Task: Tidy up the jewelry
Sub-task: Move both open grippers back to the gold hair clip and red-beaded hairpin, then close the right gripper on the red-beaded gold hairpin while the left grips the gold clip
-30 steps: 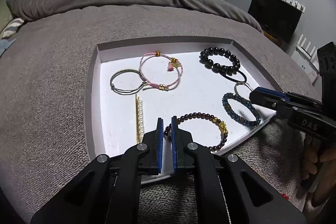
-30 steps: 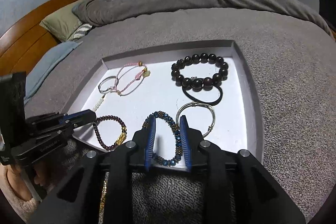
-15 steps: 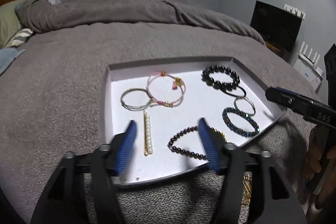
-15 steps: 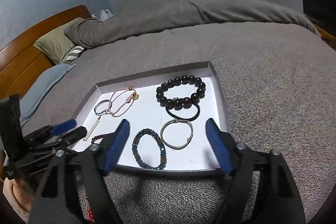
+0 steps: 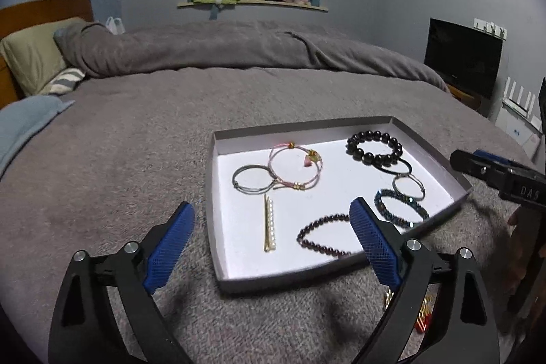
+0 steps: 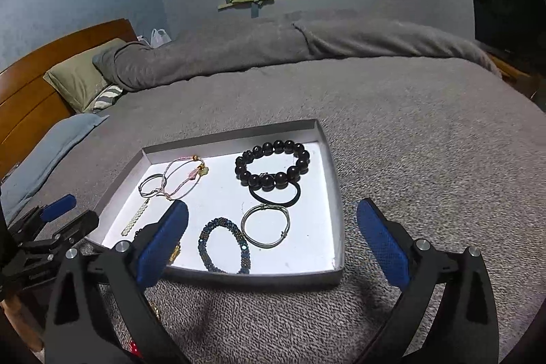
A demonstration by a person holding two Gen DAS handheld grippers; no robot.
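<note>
A shallow white tray (image 5: pixel 211 193) (image 6: pixel 336 193) lies on the grey bedspread with several pieces in it. Nearest the front are a dark red bead bracelet (image 5: pixel 309 241) and a blue bead bracelet (image 5: pixel 392 217) (image 6: pixel 203 244). Behind them lie a silver bangle (image 6: pixel 265 246), a black bead bracelet (image 6: pixel 259 181), a pink cord bracelet (image 5: pixel 297 185) and a pearl hair clip (image 5: pixel 270 227). My left gripper (image 5: pixel 271 208) hovers above the tray's front left corner, jaws opening wide, nothing between them. My right gripper (image 6: pixel 273 206) hangs over the front right edge, jaws also opening, and holds nothing.
Small gold and red pieces (image 5: pixel 423 316) lie on the bedspread just in front of the tray. A rolled grey duvet (image 5: pixel 239 50) and pillows (image 5: pixel 30 63) are at the back and left. A dark screen (image 5: pixel 460 57) stands past the bed's right edge.
Both grippers went from nearly shut to wide open and drew back and up from the tray. The dark red and blue bracelets stay lying in the tray.
</note>
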